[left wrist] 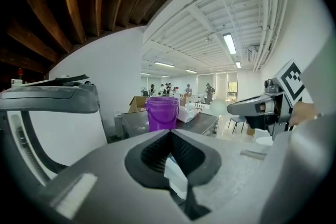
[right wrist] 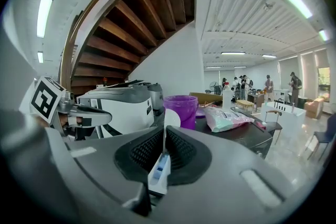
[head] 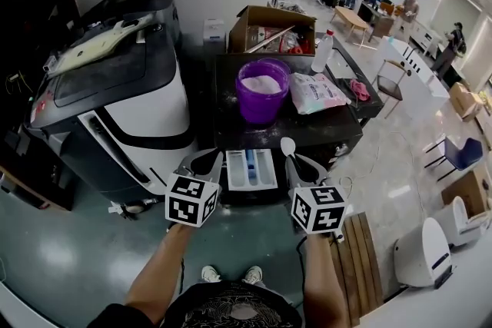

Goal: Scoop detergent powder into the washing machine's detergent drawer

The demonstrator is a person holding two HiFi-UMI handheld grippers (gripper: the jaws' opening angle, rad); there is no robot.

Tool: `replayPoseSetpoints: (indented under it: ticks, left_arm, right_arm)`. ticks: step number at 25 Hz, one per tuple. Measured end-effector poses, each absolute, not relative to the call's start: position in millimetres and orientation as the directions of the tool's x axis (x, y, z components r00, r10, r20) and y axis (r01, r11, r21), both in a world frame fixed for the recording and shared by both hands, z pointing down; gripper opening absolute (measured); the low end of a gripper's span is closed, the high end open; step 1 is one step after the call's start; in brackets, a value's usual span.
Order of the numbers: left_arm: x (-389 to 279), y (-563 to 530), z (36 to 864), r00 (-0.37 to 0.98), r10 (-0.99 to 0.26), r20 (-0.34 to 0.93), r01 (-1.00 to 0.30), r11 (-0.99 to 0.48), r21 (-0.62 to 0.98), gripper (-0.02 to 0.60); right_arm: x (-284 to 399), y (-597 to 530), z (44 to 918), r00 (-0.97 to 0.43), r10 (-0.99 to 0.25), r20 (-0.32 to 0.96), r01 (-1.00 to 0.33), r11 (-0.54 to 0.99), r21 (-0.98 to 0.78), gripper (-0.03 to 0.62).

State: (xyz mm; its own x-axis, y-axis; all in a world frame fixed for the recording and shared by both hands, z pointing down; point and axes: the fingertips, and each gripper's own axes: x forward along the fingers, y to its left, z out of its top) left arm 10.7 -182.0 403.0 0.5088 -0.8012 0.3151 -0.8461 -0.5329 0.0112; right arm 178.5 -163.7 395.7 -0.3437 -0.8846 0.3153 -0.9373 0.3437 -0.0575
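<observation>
Print on the bag (head: 317, 92) is unreadably small. The jaws of the right gripper (head: 293, 161) pinch a white spoon (head: 287, 145); those of the left gripper (head: 205, 158) meet, empty.

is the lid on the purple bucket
No, in the head view the purple bucket stands open on the dark table, with white powder showing inside its rim.

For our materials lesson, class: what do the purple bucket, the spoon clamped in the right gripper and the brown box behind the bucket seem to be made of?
Purple bucket: probably plastic, with a smooth, evenly coloured, slightly see-through wall.
Spoon: likely white plastic, with a matte bowl and a thin flat handle.
Box: cardboard, with dull brown walls and folded-open flaps.
</observation>
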Motion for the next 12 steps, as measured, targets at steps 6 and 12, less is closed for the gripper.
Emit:
replayPoseSetpoints:
  ticks: [6, 12]
  left_arm:
    - [8.7, -184.7, 403.2, 0.505, -0.803, 0.317, -0.848, -0.530, 0.010, 0.002]
    - [7.6, -186.9, 402.5, 0.506, -0.802, 0.318, -0.847, -0.531, 0.010, 0.002]
  right_arm:
    - [180.9, -167.1, 393.7, -0.342, -0.889, 0.304, -0.939, 0.338, -0.067, 0.039]
    - [177.8, -168.7, 392.1, -0.347, -0.888, 0.301, -0.937, 0.343, -0.069, 0.040]
